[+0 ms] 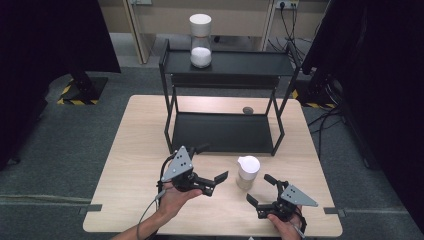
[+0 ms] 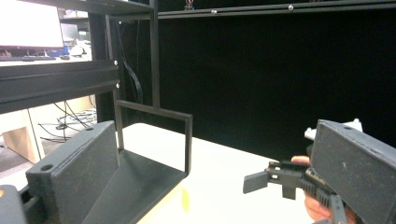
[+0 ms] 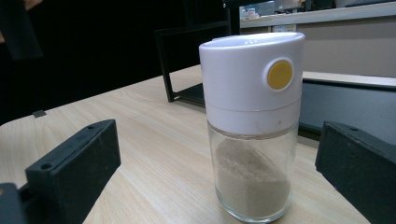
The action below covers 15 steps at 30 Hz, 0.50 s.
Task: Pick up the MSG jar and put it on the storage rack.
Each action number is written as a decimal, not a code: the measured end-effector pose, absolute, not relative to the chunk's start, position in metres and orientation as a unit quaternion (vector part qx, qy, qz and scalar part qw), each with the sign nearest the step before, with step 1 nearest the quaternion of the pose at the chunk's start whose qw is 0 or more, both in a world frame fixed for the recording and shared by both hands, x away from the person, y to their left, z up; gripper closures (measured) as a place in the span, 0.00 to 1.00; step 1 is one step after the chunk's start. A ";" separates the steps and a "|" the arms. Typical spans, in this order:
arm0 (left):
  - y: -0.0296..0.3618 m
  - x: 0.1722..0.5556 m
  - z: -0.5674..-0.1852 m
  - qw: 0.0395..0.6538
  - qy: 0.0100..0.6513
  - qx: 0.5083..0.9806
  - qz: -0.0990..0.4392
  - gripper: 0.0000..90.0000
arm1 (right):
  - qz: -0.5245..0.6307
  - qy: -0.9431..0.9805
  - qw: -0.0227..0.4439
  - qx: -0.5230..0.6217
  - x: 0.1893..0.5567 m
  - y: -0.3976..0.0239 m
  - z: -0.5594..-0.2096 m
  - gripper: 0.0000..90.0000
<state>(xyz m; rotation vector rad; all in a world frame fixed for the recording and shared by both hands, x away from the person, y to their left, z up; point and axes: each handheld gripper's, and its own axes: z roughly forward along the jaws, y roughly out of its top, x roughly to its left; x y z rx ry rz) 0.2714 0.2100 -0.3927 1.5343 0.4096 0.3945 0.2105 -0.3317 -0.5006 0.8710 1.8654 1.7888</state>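
1. The seasoning shaker [image 1: 248,171] stands upright on the near right of the table [image 1: 135,150], in front of the black shelf rack [image 1: 225,80].
2. The right gripper [image 1: 262,190] faces it, jaws spread wide and empty.
3. Advance until the glass body sits between the jaws, below the white cap [image 3: 252,79].
4. Close squarely; a high grip risks tipping.
5. The left gripper [image 1: 212,165] waits left of it, jaws apart, empty.

An hourglass-shaped jar [image 1: 200,41] stands atop the black rack [image 1: 227,64].
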 end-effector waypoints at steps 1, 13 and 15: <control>0.210 0.271 -0.393 0.684 0.183 0.684 0.176 0.01 | 0.642 0.669 0.206 0.313 0.211 -0.332 -0.501 0.00; 0.214 0.261 -0.424 0.691 0.180 0.679 0.172 0.01 | 0.642 0.669 0.206 0.313 0.210 -0.332 -0.500 0.00; 0.215 0.260 -0.428 0.693 0.181 0.677 0.172 0.01 | 0.642 0.669 0.206 0.313 0.210 -0.332 -0.500 0.00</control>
